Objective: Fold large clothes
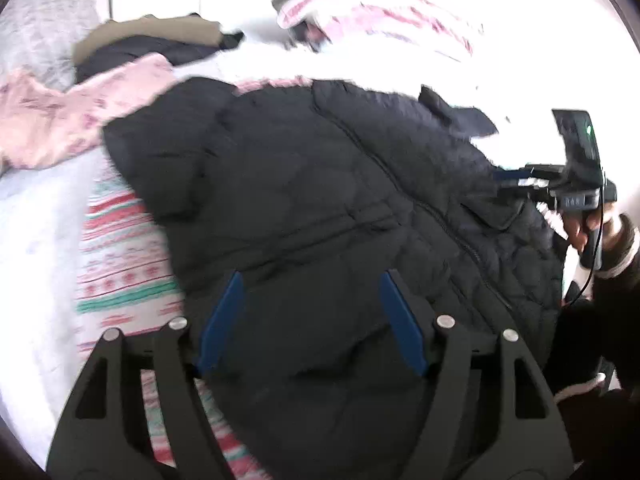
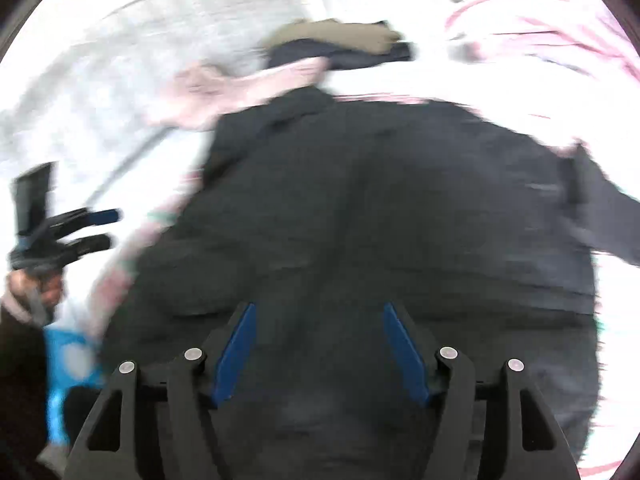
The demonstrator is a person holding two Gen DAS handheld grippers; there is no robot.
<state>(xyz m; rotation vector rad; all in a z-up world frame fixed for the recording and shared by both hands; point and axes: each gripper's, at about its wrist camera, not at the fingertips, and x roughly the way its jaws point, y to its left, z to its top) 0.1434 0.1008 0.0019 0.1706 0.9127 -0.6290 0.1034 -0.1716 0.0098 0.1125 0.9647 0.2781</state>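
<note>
A pale bed [image 1: 36, 216] fills the scene, and spread across its middle lies the big black quilted puffer jacket [image 1: 320, 184], front zip up, reaching from the near edge toward the far side. Under its left edge sits a striped red, green and white knitted blanket [image 1: 120, 248]; a pink printed garment [image 1: 60, 120] lies far left, with a folded pile of tan and navy clothes [image 1: 160, 40] beyond it. Both tools hang above the jacket: the left hand-held gripper [image 1: 312, 304] has its blue pads spread, nothing between them, and the right hand-held gripper [image 2: 316, 336] likewise gapes empty. That jacket looks soft, puffy, light and probably slick-shelled, so pinching a hem or sleeve seam should hold better than bulging padding.
</note>
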